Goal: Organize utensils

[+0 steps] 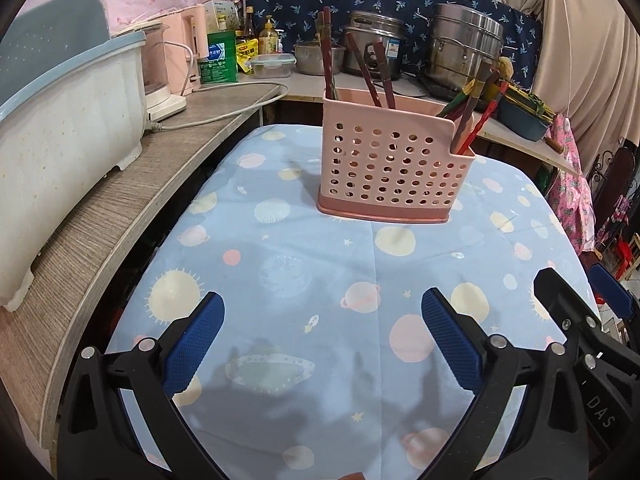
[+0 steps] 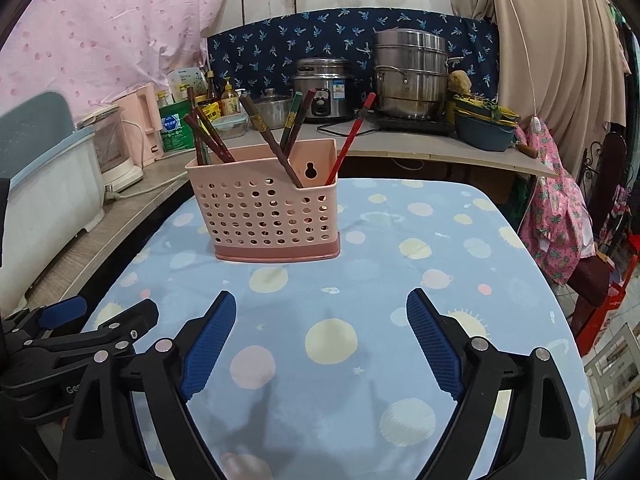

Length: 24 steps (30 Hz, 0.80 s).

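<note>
Kitchen corner, cluttered shelf along the back wall: two steel pots (image 2: 408, 76), a rice cooker (image 2: 324, 88), bottles and a green canister (image 2: 174, 128). On the left ledge sits a white dish tub (image 1: 68, 132) with a grey-blue rim.

Tabletop (image 1: 320, 264) is covered with a light blue cloth printed with planets and suns. Pink perforated utensil holder (image 1: 390, 172) stands upright toward the far side of the cloth, on its darker pink base. Chopsticks (image 2: 272, 140) lean inside it: a dark brown group in the left compartment, several more brown and green ones further right, and one red chopstick (image 2: 350, 140) angled out at the right end.

Your left tool (image 1: 322, 328) hovers over the near part of the cloth, blue pads spread wide, nothing between them. Your right tool (image 2: 320, 332) is just beside it, also spread wide and holding nothing; only bare cloth shows between its pads. Both point toward the holder and sit well apart from it. No utensils lie loose on the cloth in either view.
</note>
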Motion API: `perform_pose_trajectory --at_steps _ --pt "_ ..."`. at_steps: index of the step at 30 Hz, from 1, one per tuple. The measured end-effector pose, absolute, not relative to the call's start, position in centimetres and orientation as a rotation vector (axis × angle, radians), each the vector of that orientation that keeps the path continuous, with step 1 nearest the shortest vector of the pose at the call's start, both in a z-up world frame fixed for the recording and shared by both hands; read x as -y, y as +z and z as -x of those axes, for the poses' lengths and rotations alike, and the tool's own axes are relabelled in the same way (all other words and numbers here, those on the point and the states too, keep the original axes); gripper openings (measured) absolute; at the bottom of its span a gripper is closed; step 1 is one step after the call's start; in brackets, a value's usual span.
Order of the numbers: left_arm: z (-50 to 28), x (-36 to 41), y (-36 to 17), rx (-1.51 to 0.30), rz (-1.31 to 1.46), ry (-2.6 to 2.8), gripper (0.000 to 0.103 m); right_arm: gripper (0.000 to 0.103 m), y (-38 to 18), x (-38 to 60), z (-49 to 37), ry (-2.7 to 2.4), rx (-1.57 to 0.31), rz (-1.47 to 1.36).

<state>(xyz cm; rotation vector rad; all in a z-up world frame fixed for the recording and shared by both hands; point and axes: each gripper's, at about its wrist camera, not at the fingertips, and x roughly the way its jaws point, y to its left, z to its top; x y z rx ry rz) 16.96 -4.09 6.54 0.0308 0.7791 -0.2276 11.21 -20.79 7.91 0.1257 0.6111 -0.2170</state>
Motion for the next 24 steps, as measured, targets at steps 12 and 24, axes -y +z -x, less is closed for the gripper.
perform_pose_trajectory --at_steps 12,24 --pt "-17.8 5.2 6.4 -0.705 -0.055 -0.193 0.095 0.084 6.3 21.8 -12.0 -0.277 -0.573 -0.125" --pt "-18.3 5.6 6.5 -0.66 -0.078 -0.164 0.095 0.084 6.0 22.1 -12.6 -0.282 -0.556 -0.101"
